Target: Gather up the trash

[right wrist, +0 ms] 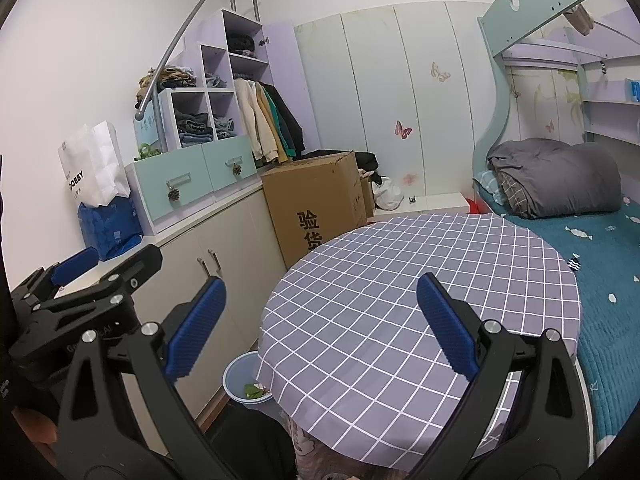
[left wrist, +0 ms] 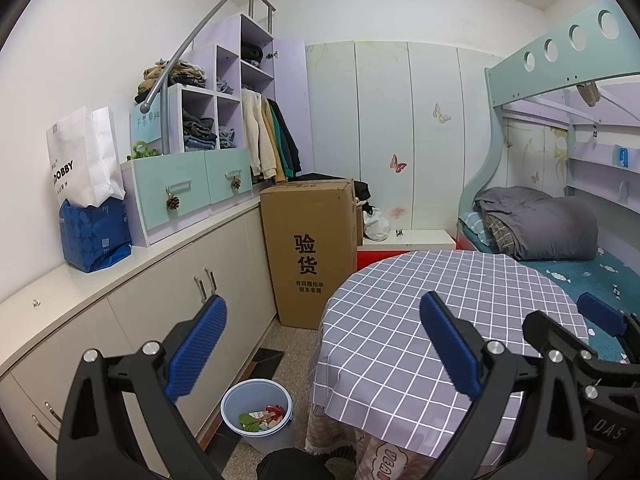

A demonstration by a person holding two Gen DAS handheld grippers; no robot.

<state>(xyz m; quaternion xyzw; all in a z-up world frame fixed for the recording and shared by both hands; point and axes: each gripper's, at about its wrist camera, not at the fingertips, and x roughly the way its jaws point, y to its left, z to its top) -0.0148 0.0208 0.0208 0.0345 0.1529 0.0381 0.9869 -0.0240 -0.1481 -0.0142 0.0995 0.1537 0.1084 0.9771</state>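
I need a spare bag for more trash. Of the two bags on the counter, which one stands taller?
The white paper bag printed with dark lettering stands taller; it rises behind the shorter blue patterned bag, which sits in front of it on the counter.

Right gripper (right wrist: 320, 328): jaws wide apart, nothing between them
Surface: round, grey checked tablecloth (right wrist: 420, 280)
Blue plastic bin (right wrist: 240, 380): on floor, partly hidden, green scraps inside

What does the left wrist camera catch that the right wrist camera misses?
Only the left wrist view looks fully into the blue trash bin, showing colourful wrappers and green scraps. Only the right wrist view shows the bed's far side with a dark fish pattern; there the table hides most of the bin. Both share the checked tablecloth, the cardboard box and open grippers.
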